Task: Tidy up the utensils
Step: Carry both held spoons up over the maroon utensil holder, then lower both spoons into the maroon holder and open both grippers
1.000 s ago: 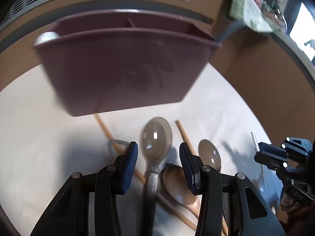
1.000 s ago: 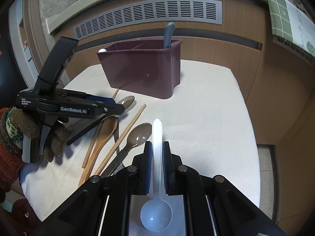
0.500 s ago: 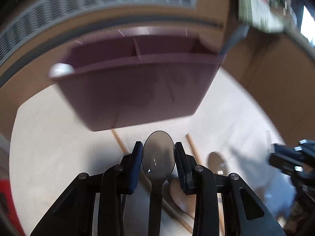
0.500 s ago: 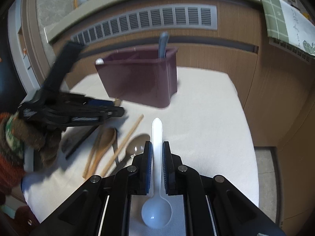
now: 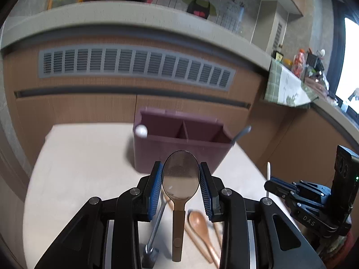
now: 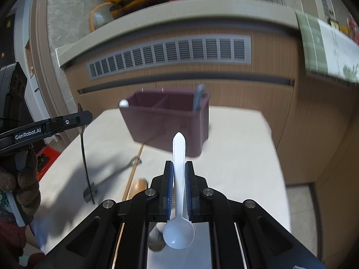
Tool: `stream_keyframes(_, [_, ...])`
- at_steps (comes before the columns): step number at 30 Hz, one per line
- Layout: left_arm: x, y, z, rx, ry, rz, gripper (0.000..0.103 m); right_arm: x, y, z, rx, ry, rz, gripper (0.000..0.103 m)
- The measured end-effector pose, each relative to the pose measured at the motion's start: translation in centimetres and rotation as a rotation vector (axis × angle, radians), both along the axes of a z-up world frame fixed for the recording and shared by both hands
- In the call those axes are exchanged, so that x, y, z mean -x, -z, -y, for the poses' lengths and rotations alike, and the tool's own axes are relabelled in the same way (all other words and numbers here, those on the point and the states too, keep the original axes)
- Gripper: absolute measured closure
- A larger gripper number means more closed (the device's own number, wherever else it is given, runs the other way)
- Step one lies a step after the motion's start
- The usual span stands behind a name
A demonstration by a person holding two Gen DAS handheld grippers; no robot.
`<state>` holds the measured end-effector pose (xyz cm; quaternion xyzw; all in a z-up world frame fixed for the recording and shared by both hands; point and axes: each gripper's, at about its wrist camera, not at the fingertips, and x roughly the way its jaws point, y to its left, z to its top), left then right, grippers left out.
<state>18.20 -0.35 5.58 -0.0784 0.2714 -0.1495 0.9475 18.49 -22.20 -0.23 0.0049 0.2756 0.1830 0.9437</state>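
Observation:
My left gripper (image 5: 180,174) is shut on the bowl of a brown spoon (image 5: 180,181), which hangs clear of the table with its handle pointing down. From the right wrist view the same spoon (image 6: 86,161) shows edge-on below that gripper (image 6: 86,116). My right gripper (image 6: 178,172) is shut on the handle of a white plastic spoon (image 6: 178,235), bowl towards the camera, tip towards the caddy. The purple divided caddy (image 5: 179,144) (image 6: 166,123) stands ahead of both grippers. It holds a grey-blue handle (image 6: 198,98) at its right end and something with a white round end (image 5: 141,131) at its left corner.
On the white-clothed table (image 5: 85,168) below my left gripper lie a wooden spoon (image 5: 199,224), chopsticks (image 6: 134,165) and a metal utensil (image 5: 154,231). A wooden cabinet with a grey vent (image 5: 134,67) rises behind the caddy. A gloved hand (image 6: 22,183) holds the left gripper.
My left gripper closed on the brown spoon's bowl and lifted it off the table, tilting up and back. My right gripper rose a little with the white spoon.

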Motion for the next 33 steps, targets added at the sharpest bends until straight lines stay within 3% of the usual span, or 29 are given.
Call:
stream_keyframes(2, [-0.4, -3.4, -0.1, 0.011, 0.000, 0.081, 0.070, 0.0, -3.2, -0.2, -0.007, -0.019, 0.085, 0.094])
stream_keyframes(5, [-0.3, -10.4, -1.0, 0.098, -0.014, 0.293, 0.069, 0.2, -10.5, -1.0, -0.002, -0.036, 0.290, 0.094])
stream_keyframes(7, [-1.1, -13.3, -1.3, 0.127, -0.037, 0.382, 0.069, -0.1, -14.6, -1.4, -0.020, -0.025, 0.402, 0.094])
stream_keyframes(8, [-1.7, -14.0, -1.5, 0.136, -0.050, 0.401, 0.069, -0.7, -16.5, -1.6, -0.038, -0.015, 0.441, 0.094])
stream_keyframes(11, [-4.0, -14.4, -2.3, 0.171, -0.092, 0.433, 0.069, -2.6, -18.3, -1.9, -0.094, 0.000, 0.473, 0.094])
stream_keyframes(14, [-6.7, -12.8, -2.8, 0.198, -0.114, 0.399, 0.069, -5.1, -17.0, -2.3, -0.136, 0.013, 0.461, 0.094])
stream_keyframes(25, [-13.5, -5.2, -3.5, 0.242, -0.135, 0.267, 0.069, -12.7, -8.3, -5.4, -0.076, 0.095, 0.262, 0.094])
stream_keyframes(33, [-14.9, -1.1, -3.0, 0.217, -0.077, 0.165, 0.067, -13.4, -4.5, -6.4, -0.051, 0.065, 0.162, 0.093])
